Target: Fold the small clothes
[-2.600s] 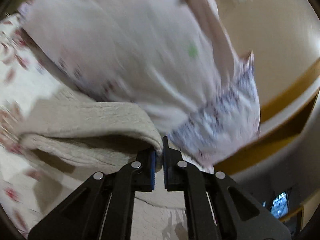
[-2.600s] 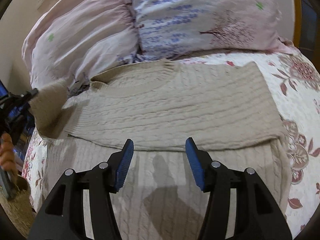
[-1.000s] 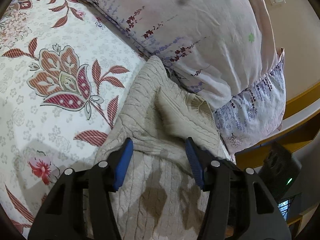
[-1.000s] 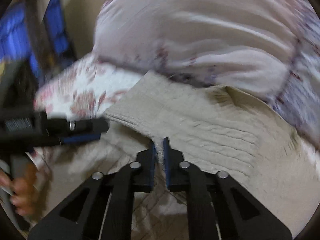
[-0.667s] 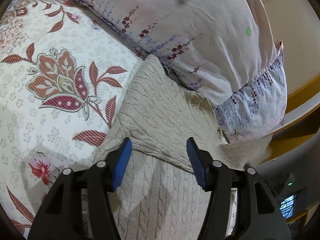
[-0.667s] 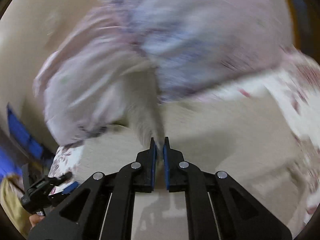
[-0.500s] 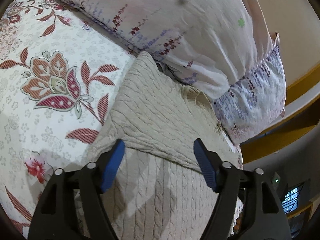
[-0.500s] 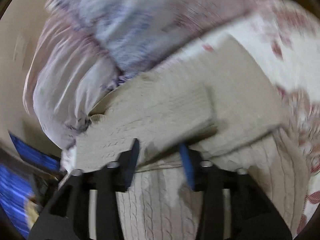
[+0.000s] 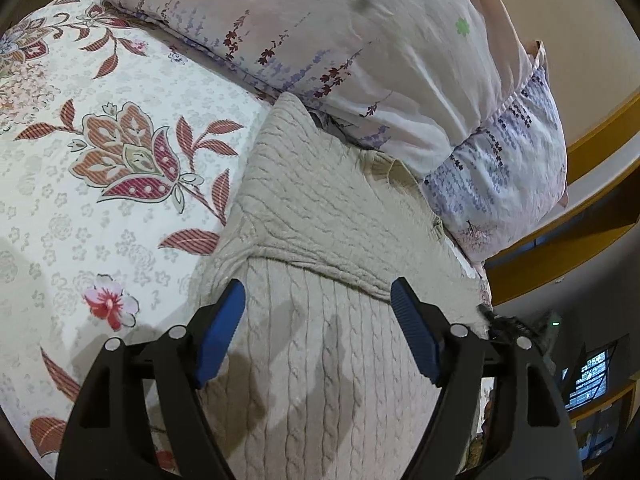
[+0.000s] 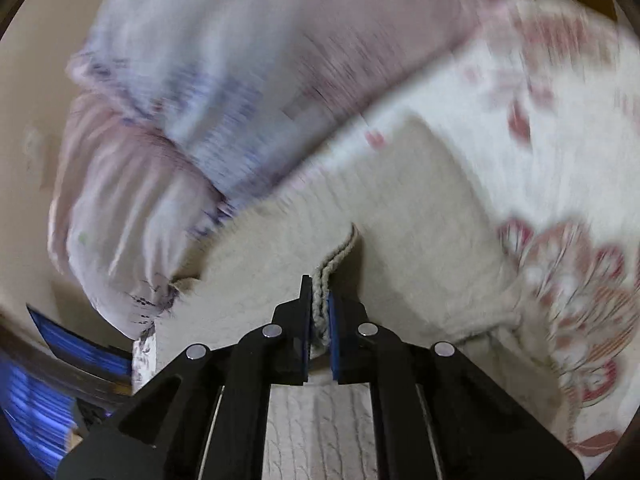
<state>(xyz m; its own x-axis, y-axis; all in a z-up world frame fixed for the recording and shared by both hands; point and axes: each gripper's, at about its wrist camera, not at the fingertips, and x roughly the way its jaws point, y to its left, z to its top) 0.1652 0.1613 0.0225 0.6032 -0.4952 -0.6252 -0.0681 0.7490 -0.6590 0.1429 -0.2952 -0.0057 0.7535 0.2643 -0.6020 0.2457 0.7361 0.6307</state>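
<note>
Left gripper (image 9: 318, 334) fingers spread wide, hovering over the beige sweater (image 9: 320, 216), holding nothing. Sweater lies on the floral bedspread (image 9: 80, 160), at its pillow (image 9: 360, 40) end. Right gripper (image 10: 319, 322) pinches a sweater edge; view blurred.

We see sharp, evenly lit left-wrist detail; the right-wrist view smears with motion blur; fisheye edges darken.
</note>
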